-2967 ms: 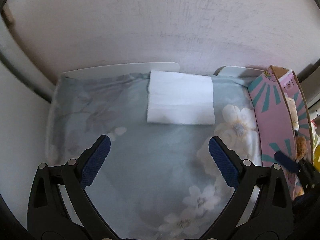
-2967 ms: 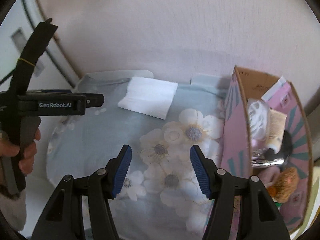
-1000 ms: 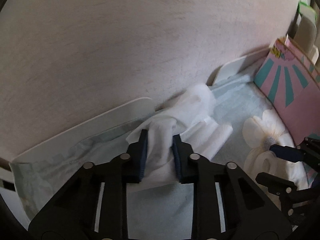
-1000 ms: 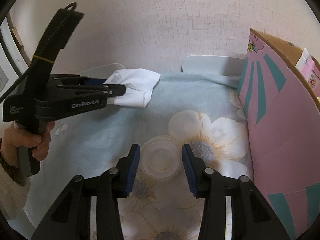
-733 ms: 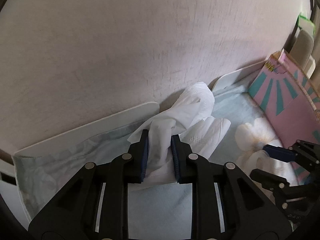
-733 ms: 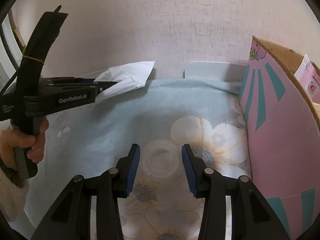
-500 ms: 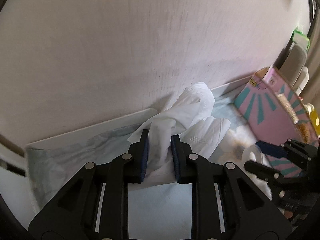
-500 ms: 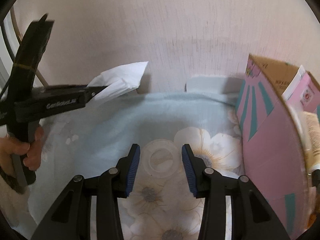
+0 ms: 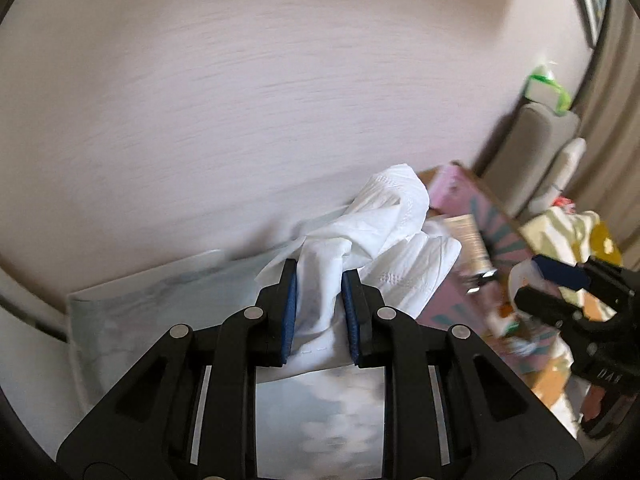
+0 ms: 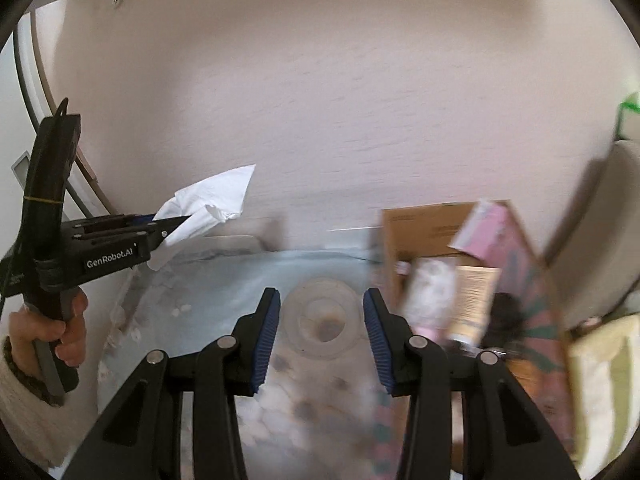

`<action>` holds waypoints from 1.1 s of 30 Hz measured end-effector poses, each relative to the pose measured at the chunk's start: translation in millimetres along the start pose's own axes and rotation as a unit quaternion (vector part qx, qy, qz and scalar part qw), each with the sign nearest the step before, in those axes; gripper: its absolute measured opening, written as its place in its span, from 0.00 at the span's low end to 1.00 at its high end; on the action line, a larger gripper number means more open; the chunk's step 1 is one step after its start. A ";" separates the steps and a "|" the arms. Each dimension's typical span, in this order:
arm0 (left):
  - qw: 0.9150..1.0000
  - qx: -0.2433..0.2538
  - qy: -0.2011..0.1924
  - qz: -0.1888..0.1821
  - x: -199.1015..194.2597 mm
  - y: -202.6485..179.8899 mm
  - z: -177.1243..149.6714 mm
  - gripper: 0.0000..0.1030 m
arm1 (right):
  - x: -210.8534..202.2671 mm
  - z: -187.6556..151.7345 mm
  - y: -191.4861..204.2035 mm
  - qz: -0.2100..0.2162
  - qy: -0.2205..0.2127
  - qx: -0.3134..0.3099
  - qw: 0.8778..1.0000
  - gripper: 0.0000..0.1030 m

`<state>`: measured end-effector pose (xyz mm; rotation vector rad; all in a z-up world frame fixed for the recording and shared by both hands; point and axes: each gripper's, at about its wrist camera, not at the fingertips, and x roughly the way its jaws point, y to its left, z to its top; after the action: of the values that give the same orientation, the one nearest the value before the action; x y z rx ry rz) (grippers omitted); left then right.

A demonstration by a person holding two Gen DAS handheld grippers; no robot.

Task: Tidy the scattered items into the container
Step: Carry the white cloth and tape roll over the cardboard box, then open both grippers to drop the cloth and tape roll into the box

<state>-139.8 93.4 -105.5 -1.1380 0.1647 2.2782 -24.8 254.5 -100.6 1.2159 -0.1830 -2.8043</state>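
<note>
A pale wall stands behind a counter (image 10: 224,280) with a blue flower cloth on it. A pink box (image 10: 520,264) sits open at the right side, with a tube and other small things already inside.

Your left gripper (image 9: 319,280) has its fingers clamped on a white tissue (image 9: 384,216). The tissue hangs in the air, off the cloth, with its loose end flopping past the fingers. In the right view you can see it sticking out of that gripper, up by the wall.

Your right gripper (image 10: 320,320) has its fingers pressed on both sides of a clear round lid (image 10: 322,322). It looks lifted off the cloth too, but the blur makes that hard to tell.

So both things look picked up, and the step now seems to be carrying them to the box. Next, I think you need to bring each one over the open top of the box, then let go. Watch the floppy tissue, as it may catch on the box edge.
</note>
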 end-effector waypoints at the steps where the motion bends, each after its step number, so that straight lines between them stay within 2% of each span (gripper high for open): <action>1: 1.000 0.002 0.001 -0.007 -1.0 -7.3 2.2 0.18 | -9.0 -2.8 -6.8 -0.009 0.001 -0.001 1.000 0.38; 3: 1.000 0.018 0.002 -0.020 0.8 -31.2 7.6 0.18 | -20.0 -9.0 -20.6 -0.020 0.004 -0.001 1.000 0.38; 7: 0.998 0.045 0.020 -0.034 47.6 -83.9 11.9 0.18 | -38.2 -21.6 -49.1 -0.036 0.016 0.009 0.999 0.39; 11: 0.997 0.059 0.041 -0.041 63.5 -109.6 14.6 0.19 | -45.8 -29.8 -74.3 -0.043 0.028 0.014 0.999 0.38; 21: 0.992 0.098 0.063 -0.040 117.2 -194.4 15.9 0.19 | -35.2 -49.6 -121.7 -0.023 0.057 0.033 0.998 0.39; 25: 0.993 0.093 0.071 -0.033 128.8 -206.5 14.0 0.20 | -26.7 -53.7 -131.6 -0.003 0.066 0.028 0.997 0.39; 26: 0.993 0.089 0.071 -0.026 131.2 -208.1 13.4 0.26 | -25.1 -54.4 -132.5 0.004 0.068 0.024 0.997 0.39; 27: 0.993 0.086 0.074 -0.018 134.1 -209.3 13.0 0.46 | -22.8 -55.2 -132.9 0.012 0.071 0.020 0.997 0.39; 28: 0.993 0.082 0.079 -0.011 136.5 -209.9 12.4 0.59 | -19.5 -56.2 -132.7 0.022 0.078 0.015 0.997 0.39; 29: 0.994 0.078 0.079 -0.006 137.1 -210.0 12.3 0.83 | -16.4 -57.3 -132.5 0.028 0.085 0.010 0.996 0.39; 30: 0.995 0.074 0.073 -0.003 135.1 -209.1 12.3 0.89 | -14.3 -58.6 -132.1 0.025 0.089 0.005 0.996 0.44; 31: 0.995 0.071 0.064 -0.004 132.0 -207.8 12.5 0.90 | -13.6 -59.5 -132.1 0.022 0.090 0.001 0.996 0.48; 33: 0.996 0.065 0.061 0.000 130.0 -205.2 13.8 0.93 | -14.9 -61.0 -132.3 0.024 0.086 -0.006 0.996 0.48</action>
<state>-97.4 324.9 -167.0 -1.2092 0.3549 2.1637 26.5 382.5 -149.8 1.4224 -0.1814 -2.6395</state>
